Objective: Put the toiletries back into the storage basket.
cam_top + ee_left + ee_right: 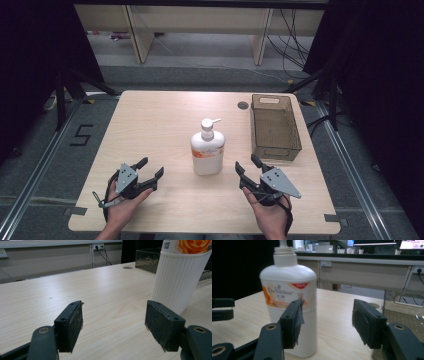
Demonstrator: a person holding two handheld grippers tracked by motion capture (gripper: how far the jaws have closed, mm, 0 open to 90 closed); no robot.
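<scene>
A white pump bottle (207, 148) with an orange label stands upright at the middle of the wooden table (150, 125). My left gripper (150, 168) rests open near the front edge, left of the bottle, with nothing between its jaws. In the left gripper view the bottle (178, 275) rises at the right, beyond my left gripper (113, 323). My right gripper (247, 164) is open just right of the bottle. In the right gripper view the bottle (287, 297) stands behind the left pad (293, 322) of my right gripper (327, 321).
A dark translucent bin (275, 127) sits at the table's right side, open at the top. A round cable hole (243, 105) lies near the far edge. Desks and cables stand on the floor beyond the table.
</scene>
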